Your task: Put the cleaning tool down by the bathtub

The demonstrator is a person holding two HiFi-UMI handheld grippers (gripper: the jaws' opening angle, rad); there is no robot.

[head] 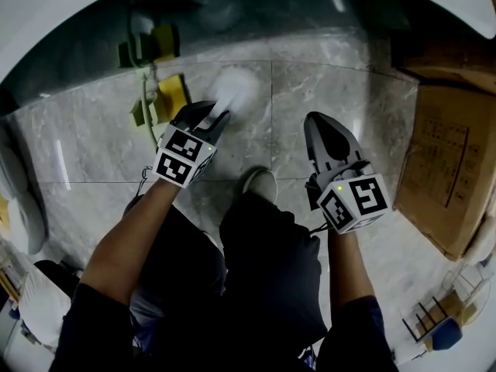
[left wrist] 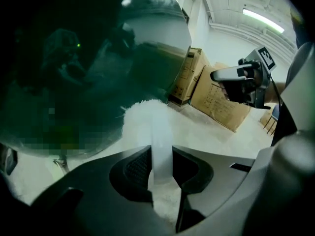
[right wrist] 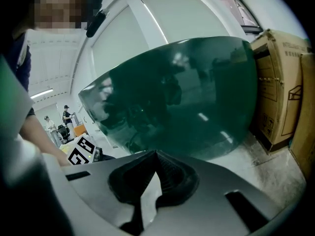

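Note:
The cleaning tool is a white brush with a fluffy head and a pale, see-through handle. My left gripper is shut on that handle, which runs up between the pads to the fluffy head. The head hangs low over the marble floor, close in front of the dark green glossy bathtub. My right gripper is held beside it to the right, jaws together with nothing in them; the bathtub wall fills its view.
A yellow and green sponge-like item with a cord lies on the floor left of the brush, by the tub. Cardboard boxes stand at the right. The person's shoe is between the grippers. White fixtures are at the left edge.

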